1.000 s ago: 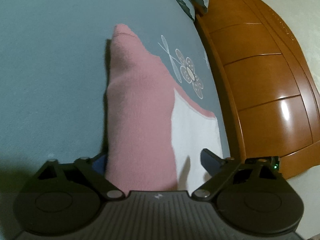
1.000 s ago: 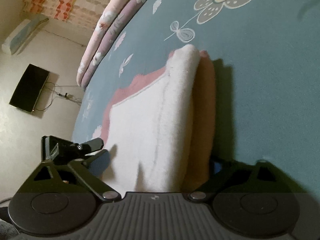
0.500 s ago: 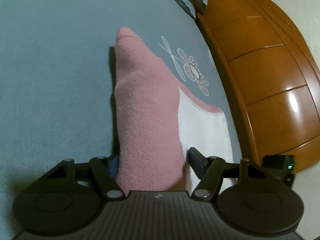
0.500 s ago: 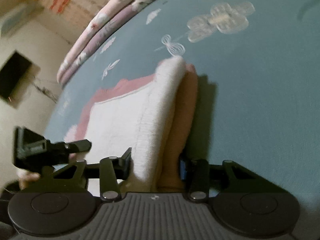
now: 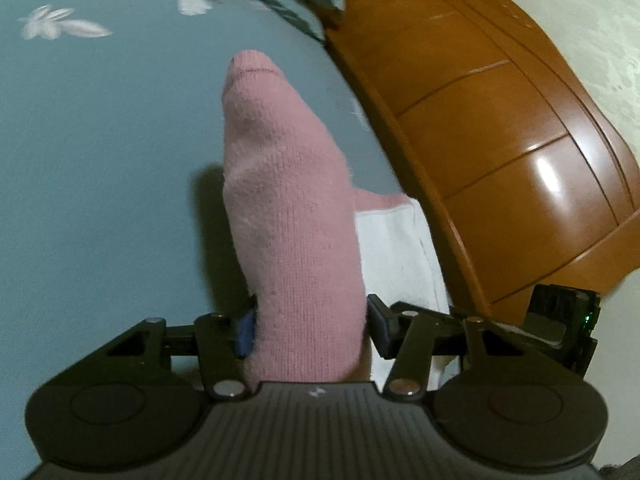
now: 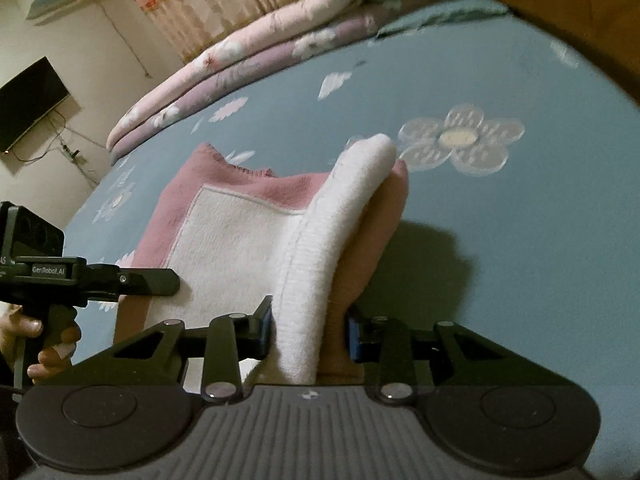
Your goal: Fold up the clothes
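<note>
Bed point(image 6: 520, 240), blue floral sheet | both jaws just closed: left hand-held gripper point(image 5: 308, 330) and right hand-held gripper point(image 6: 310, 330) pinching sweater point(image 6: 224, 240) edges | step: fold lift | next: you carry both corners across evenly.

Pink-and-white knit garment point(image 6: 240, 232), teal bedsheet point(image 6: 520, 240) with white flowers, orange-brown wooden headboard point(image 5: 500, 140)

Blue flowery bedsheet point(image 6: 520, 240) and a glossy wooden headboard point(image 5: 500, 160). TV point(image 6: 28, 104) on the wall (wires dangling), patterned curtain point(image 6: 192, 4) behind.
</note>
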Demonstrator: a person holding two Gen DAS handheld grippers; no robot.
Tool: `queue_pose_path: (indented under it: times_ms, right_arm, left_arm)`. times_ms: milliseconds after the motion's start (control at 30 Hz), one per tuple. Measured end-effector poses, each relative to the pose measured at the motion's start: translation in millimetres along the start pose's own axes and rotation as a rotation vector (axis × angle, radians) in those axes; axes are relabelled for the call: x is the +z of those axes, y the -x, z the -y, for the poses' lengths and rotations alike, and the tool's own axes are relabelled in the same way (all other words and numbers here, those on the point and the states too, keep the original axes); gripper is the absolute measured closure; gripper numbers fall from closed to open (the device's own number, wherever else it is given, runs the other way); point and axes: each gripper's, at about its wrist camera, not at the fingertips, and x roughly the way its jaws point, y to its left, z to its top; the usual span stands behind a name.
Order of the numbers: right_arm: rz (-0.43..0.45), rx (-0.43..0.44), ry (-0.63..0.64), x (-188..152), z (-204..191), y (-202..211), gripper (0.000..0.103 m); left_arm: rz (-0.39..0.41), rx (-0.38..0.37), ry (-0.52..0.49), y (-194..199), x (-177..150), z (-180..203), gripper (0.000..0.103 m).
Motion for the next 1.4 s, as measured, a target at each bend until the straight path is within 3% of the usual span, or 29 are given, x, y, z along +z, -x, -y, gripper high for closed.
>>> queue_pose_path:
  times_ms: [167,400,767,933,1000,1100,1200,1267,1400]
  right_arm:
    - [0.048,-0.097,0.025,23.4,23.8,29.4,0.065]
    - [0.051,-0.237,0.008,64.1,76.7,46.6,0.065]
    - [-0.012,-0.351,-0.028,86.7,134.2,19.0,0.065]
    - [0.038,-0.405,-0.149,75.2,155.7,20.7,0.046]
    - [0.080,-0.411,-0.172,70.6,156.5,33.7,0.046]
    - [0.153,-0.429,-0.141,64.3,144.5,60.8,0.045]
    - [0.218,-0.333,-0.126,65.7,129.5,74.3,0.045]
    - [0.229,-0.271,-0.105,61.1,119.0,71.5,0.045]
    - [0.158,-0.303,-0.099,50.6,126.6,40.1,0.046]
  left_arm:
    - [-0.037,-0.079,-0.045,-29.0,18.6,21.4,0.051]
    - [-0.089,-0.145,-0.110,-96.4,43.0,46.6,0.051]
    - [-0.126,-0.111,-0.120,-148.6,34.1,51.4,0.049]
    - [-0.144,-0.047,-0.136,-133.3,35.8,33.6,0.040]
    - [-0.137,-0.020,-0.161,-117.2,37.5,27.6,0.034]
    - [-0.058,0.019,-0.219,-93.4,57.6,35.8,0.033]
    - [0.001,-0.014,-0.283,-79.9,75.3,47.6,0.027]
    - [0.002,-0.063,-0.324,-92.3,83.3,64.9,0.024]
    - [0.003,-0.048,-0.440,-138.9,79.2,90.0,0.024]
